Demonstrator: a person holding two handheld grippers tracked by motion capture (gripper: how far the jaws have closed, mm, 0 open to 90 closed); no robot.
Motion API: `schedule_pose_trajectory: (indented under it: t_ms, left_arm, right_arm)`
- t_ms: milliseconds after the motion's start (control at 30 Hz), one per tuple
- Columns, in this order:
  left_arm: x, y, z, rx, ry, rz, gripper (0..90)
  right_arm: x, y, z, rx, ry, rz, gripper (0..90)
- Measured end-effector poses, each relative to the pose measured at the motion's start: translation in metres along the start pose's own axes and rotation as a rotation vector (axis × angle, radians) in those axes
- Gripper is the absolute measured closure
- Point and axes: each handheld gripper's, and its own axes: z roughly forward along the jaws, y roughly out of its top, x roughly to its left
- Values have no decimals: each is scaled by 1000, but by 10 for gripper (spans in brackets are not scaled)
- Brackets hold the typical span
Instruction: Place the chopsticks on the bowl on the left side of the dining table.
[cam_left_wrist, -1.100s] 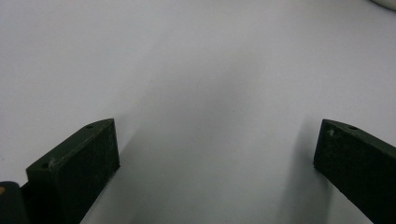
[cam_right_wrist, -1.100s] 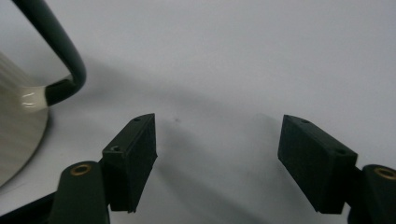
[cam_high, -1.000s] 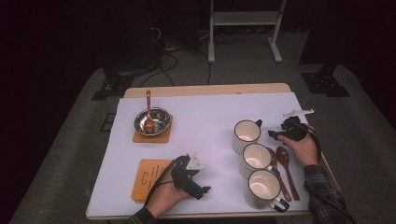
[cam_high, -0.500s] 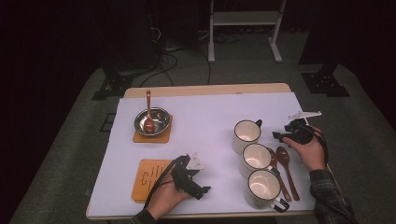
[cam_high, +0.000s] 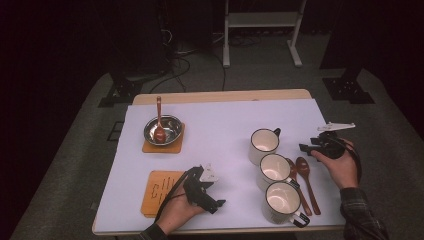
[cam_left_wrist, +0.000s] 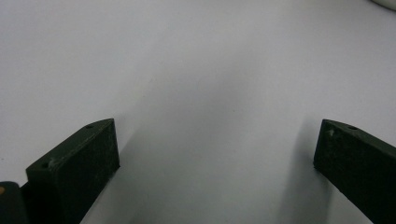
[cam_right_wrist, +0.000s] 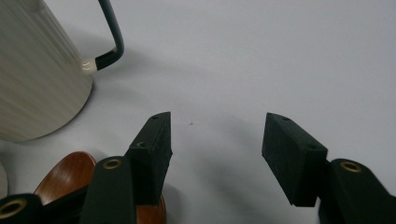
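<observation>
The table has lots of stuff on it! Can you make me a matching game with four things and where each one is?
Things:
1. metal bowl
2. three mugs
3. two wooden spoons
4. left tool

Places:
A. lying flat just right of the mugs
B. on a wooden coaster at the far left
C. in a hand at the near edge, beside an empty coaster
D. in a slanted row on the right side

Pairs: 1-B, 2-D, 3-A, 4-C

A fixed camera looks down and forward over the white table (cam_high: 220, 120). Each gripper camera sits close above that tabletop; the right one shares the farthest mug (cam_right_wrist: 32, 70) (cam_high: 263, 145) with it
</observation>
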Motion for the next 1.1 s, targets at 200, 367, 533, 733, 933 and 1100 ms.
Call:
schedule_pose_trajectory:
  t_ms: [200, 367, 533, 733, 933, 1100]
  left_arm:
    - [0, 0, 0, -2, 0, -2, 0]
    - [0, 0, 0, -2, 0, -3, 0]
    - [0, 0, 0, -3, 0, -4, 0]
    - [0, 0, 0, -2, 0, -3, 0]
    - [0, 0, 0, -2, 0, -4, 0]
    - [0, 0, 0, -2, 0, -4, 0]
  right_arm:
    - [-6, -7, -7, 5, -9, 4, 456]
    - [-13, -13, -11, 10, -17, 14, 492]
    - [-19, -18, -13, 18, -34, 25, 520]
    - [-27, -23, -12, 29, -56, 39, 586]
    - [-37, -28, -12, 35, -75, 62, 644]
    - [-41, -31, -11, 43, -81, 76, 692]
